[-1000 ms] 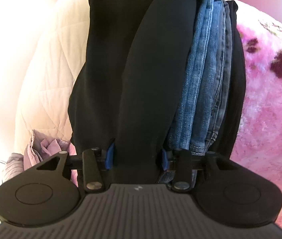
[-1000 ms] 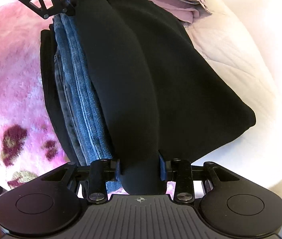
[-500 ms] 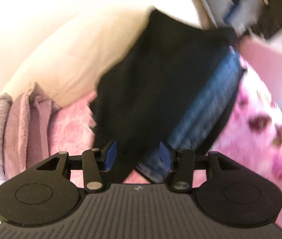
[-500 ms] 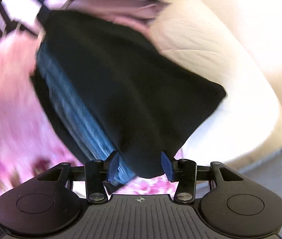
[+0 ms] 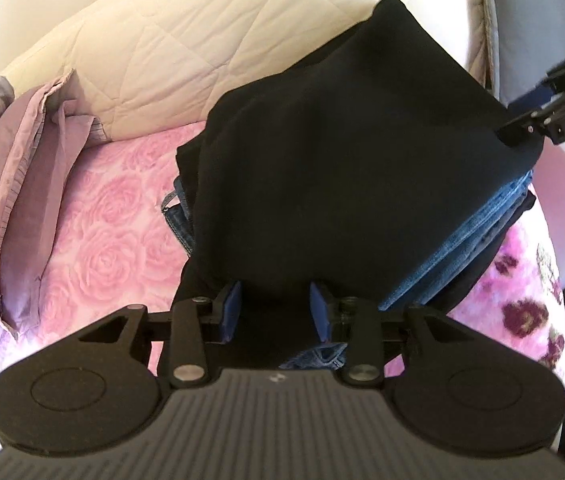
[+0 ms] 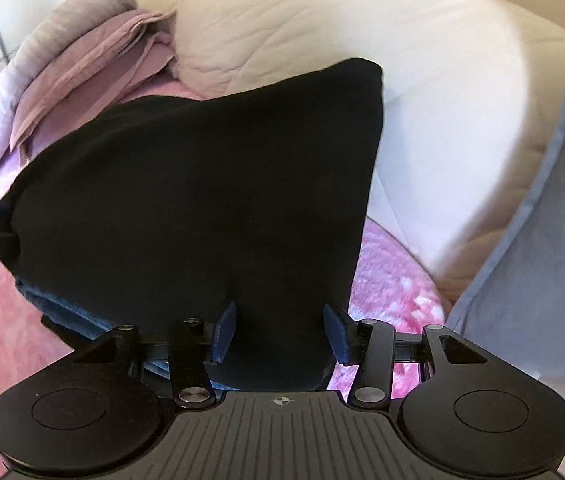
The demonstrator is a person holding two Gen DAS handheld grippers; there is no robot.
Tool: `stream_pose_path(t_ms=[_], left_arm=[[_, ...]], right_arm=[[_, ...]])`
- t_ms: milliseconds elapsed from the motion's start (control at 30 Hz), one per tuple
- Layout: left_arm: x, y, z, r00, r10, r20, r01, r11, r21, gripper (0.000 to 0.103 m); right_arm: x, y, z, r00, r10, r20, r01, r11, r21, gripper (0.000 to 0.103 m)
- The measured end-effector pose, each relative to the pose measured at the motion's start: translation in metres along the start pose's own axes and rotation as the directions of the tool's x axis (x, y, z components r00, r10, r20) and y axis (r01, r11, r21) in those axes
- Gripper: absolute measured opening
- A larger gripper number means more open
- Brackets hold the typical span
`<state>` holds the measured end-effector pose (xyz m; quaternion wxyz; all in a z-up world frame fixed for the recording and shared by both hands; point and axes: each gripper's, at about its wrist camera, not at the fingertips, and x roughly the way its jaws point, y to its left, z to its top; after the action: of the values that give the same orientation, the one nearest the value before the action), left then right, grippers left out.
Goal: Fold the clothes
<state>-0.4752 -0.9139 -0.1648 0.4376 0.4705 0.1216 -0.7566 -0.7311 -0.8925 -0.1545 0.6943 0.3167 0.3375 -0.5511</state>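
Observation:
A folded black garment (image 5: 346, 168) lies on top of a stack of folded blue jeans (image 5: 470, 240) on a pink bed. It also shows in the right wrist view (image 6: 202, 200). My left gripper (image 5: 276, 308) has its jaws open around the garment's near edge, with gaps beside the pads. My right gripper (image 6: 280, 332) is open too, its blue pads (image 6: 224, 332) apart on either side of the cloth's other end. The right gripper's body shows in the left wrist view (image 5: 562, 104) at the stack's far right.
A cream quilted cushion (image 5: 170, 52) lies behind the stack. Folded mauve laundry (image 5: 18, 184) sits at the left, also in the right wrist view (image 6: 94, 64). The pink rose blanket (image 5: 106, 224) and a flowered fleece (image 5: 522, 300) cover the bed. A grey edge (image 6: 542, 200) runs at the right.
Both grippers, earlier shut on the black garment, have opened and drawn back. The garment now rests spread on the jeans stack. Both views have tilted up and away.

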Motion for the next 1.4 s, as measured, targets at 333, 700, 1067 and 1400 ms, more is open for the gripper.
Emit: stream_pose_path(t_ms=[333, 700, 1067, 1400], left_arm=[[-0.004, -0.015, 0.008, 0.994, 0.027, -0.11, -0.032, 0.999, -0.04, 0.051], [-0.062, -0.028, -0.028, 0.998, -0.015, -0.068, -0.006, 0.957, -0.291, 0.075], [-0.172, -0.038, -0.071, 0.974, -0.18, 0.135, 0.212, 0.934, -0.289, 0.075], [-0.238, -0.047, -0.095, 0.981, -0.109, 0.16, 0.157, 0.931, -0.329, 0.086]], right_arm=[[-0.008, -0.002, -0.011, 0.999, -0.028, -0.016, 0.03, 0.995, 0.091, 0.066], [-0.075, 0.017, -0.05, 0.999, -0.038, -0.033, 0.045, 0.977, 0.211, 0.07], [-0.182, 0.095, -0.102, 0.99, -0.118, 0.082, 0.086, 0.943, 0.32, 0.071], [-0.254, 0.148, -0.133, 0.978, -0.164, 0.126, 0.114, 0.934, 0.337, 0.072]])
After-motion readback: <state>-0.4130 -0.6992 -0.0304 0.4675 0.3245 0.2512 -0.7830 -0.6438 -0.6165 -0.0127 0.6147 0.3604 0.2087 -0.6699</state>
